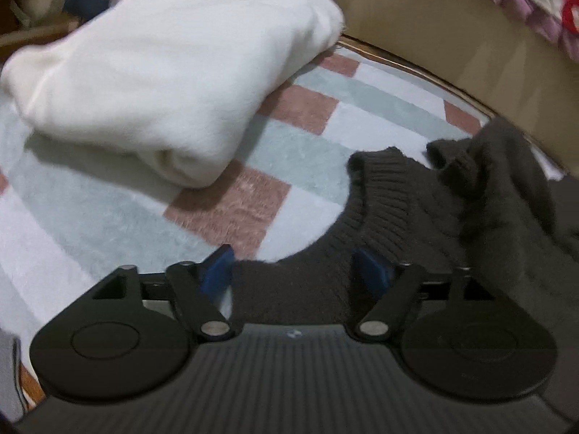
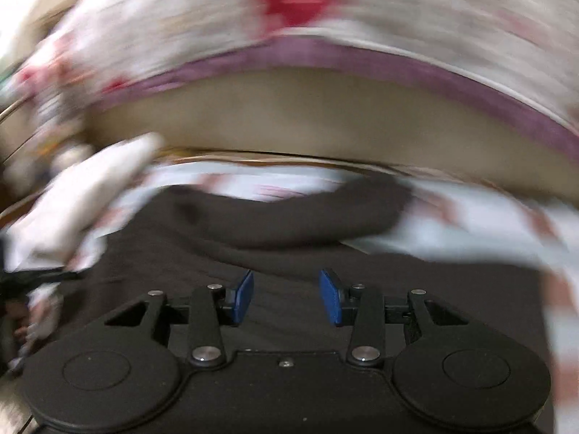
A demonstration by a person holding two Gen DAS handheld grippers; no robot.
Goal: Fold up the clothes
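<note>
A dark brown knit sweater [image 1: 427,213] lies on the checked blanket [image 1: 289,137], its ribbed neckline curving toward me. My left gripper [image 1: 295,271] is open, its blue pads [image 1: 217,269] on either side of the neckline edge, with the knit lying between them. In the blurred right wrist view the same sweater [image 2: 275,224] spreads under my right gripper [image 2: 286,296], which is open just above the cloth with nothing clamped. A folded white garment [image 1: 170,83] rests at the upper left of the blanket.
The blanket has pink, pale green and white squares. A beige wall or bed side [image 1: 434,18] rises behind it, topped by a quilt with purple trim and red marks [image 2: 307,18]. A wooden edge [image 1: 416,67] borders the blanket at the back.
</note>
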